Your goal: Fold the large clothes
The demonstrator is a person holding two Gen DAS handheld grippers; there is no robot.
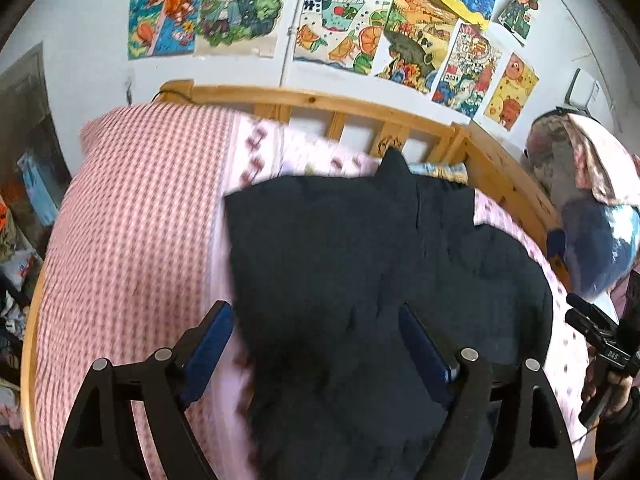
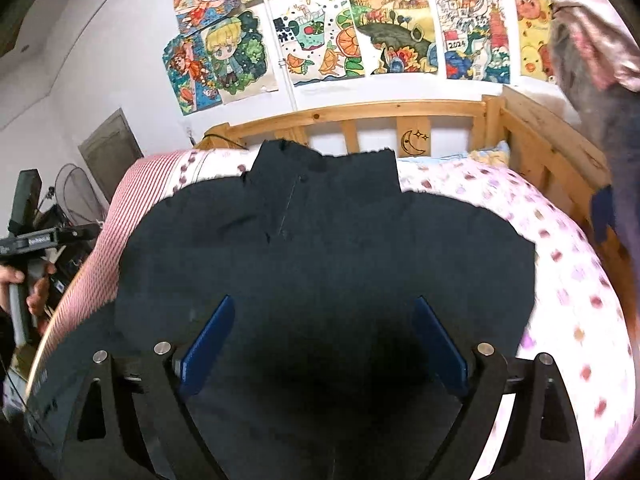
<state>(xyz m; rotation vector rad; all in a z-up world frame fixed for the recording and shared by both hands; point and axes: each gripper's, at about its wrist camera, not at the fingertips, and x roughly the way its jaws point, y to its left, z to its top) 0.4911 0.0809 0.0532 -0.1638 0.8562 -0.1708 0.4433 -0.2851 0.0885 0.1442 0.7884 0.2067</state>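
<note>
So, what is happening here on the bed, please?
A person holds a two-finger gripper in each hand above a dark garment spread on a wooden bed with pink bedding. The left gripper and the right gripper both have their jaws open and grip nothing. The garment lies mostly flat, its collar end toward the headboard, and no fold is being made right now. Children's drawings cover the wall behind.

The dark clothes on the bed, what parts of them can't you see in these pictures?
- Left wrist view: near hem of the dark garment, cut off by the bottom edge and the left tool.
- Right wrist view: the garment's near edge, hidden behind the right tool.
- Both views: seams and folds, lost in black.
</note>
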